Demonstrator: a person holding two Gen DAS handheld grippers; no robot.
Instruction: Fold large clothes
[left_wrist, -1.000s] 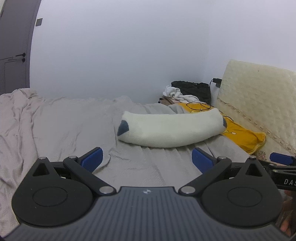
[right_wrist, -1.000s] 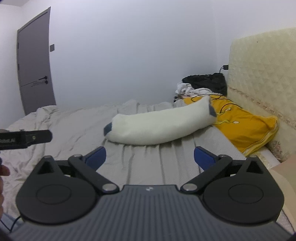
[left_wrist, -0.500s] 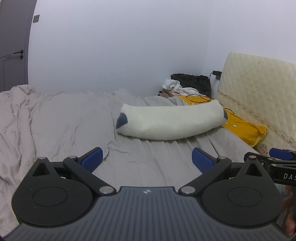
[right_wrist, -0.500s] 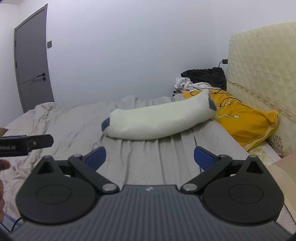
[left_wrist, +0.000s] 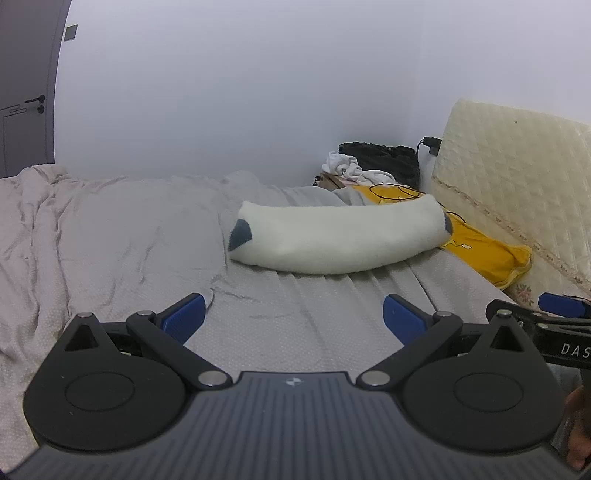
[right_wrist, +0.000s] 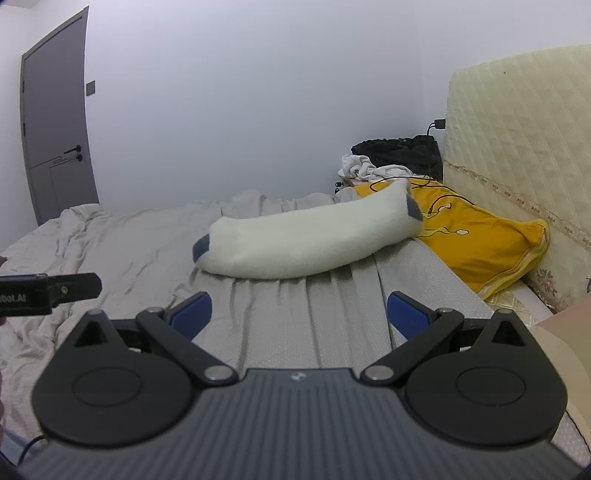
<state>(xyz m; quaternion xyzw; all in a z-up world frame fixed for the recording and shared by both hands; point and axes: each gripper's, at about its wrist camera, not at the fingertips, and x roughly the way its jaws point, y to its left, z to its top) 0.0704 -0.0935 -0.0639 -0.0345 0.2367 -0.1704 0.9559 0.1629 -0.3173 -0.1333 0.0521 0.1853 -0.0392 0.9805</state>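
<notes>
A large grey cloth (left_wrist: 295, 310) with fine dots lies spread and creased on the bed, with long ridges running away from me; it also shows in the right wrist view (right_wrist: 314, 314). My left gripper (left_wrist: 293, 317) is open and empty, held just above the cloth's near part. My right gripper (right_wrist: 299, 312) is open and empty too, above the ridged part. Each gripper shows at the edge of the other's view: the right one (left_wrist: 561, 306), the left one (right_wrist: 48, 291).
A long white bolster pillow (left_wrist: 332, 236) lies across the bed beyond the cloth. A yellow pillow (right_wrist: 480, 240) rests against the cream headboard (right_wrist: 517, 147) at the right. Clothes and a black bag (right_wrist: 399, 151) are piled at the far corner. A grey door (right_wrist: 55, 122) stands at the left.
Both grippers have shifted slightly over the cloth, the views tilting a little. Both stay open and empty.
</notes>
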